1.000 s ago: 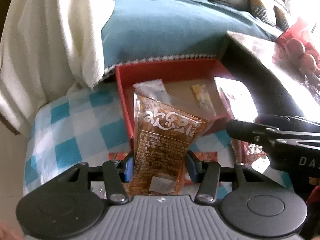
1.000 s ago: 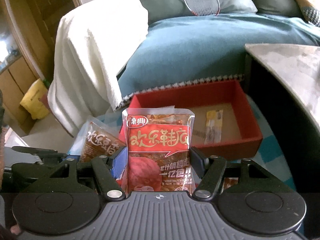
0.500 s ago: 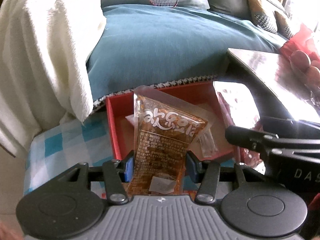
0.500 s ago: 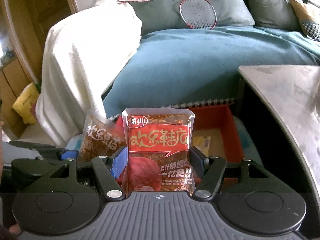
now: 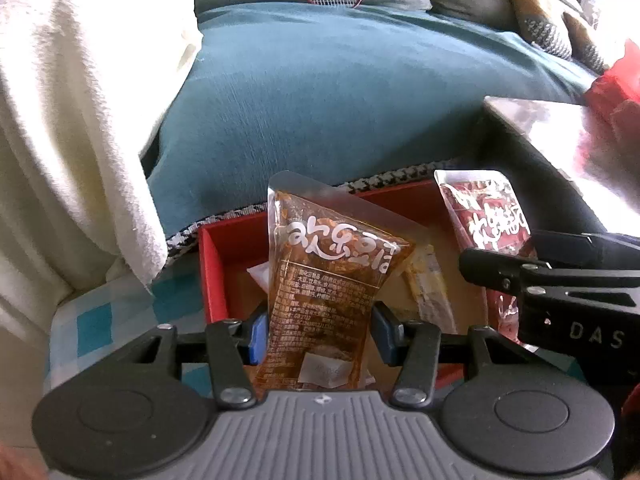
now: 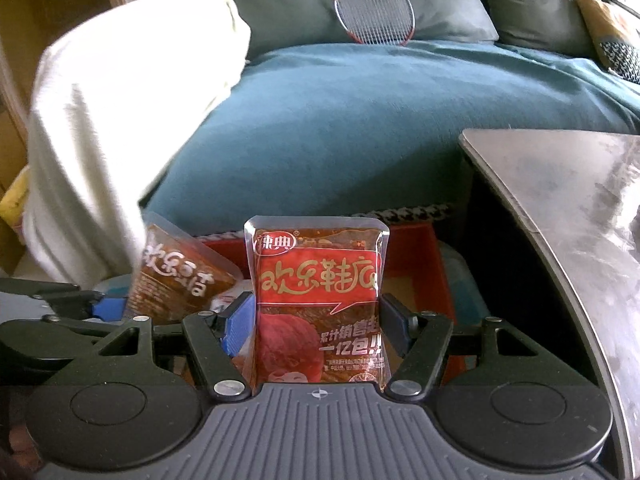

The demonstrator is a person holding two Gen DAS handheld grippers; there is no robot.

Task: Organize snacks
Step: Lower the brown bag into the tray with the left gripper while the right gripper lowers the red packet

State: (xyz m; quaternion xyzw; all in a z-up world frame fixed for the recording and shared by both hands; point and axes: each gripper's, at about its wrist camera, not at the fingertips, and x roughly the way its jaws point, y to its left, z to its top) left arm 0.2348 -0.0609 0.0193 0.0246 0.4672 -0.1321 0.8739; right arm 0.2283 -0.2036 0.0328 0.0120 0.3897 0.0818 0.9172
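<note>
Both claws rose and tipped back over one second, carrying their packets with them. From the left claw (image 5: 316, 332), the red box (image 5: 212, 272) slid lower and nearer beneath the brown packet (image 5: 324, 292), while the checked cloth (image 5: 92, 320) shrank to a corner. From the right claw (image 6: 316, 324), the box (image 6: 440, 264) dropped behind the red packet (image 6: 316, 300), and the racket (image 6: 374, 12) came fully into view.

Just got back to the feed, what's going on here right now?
Each hand-held tool holds a snack packet over the red box. The left tool is shut on the brown packet; the right tool is shut on the red packet. A small yellow sachet already lies inside the box.
</note>
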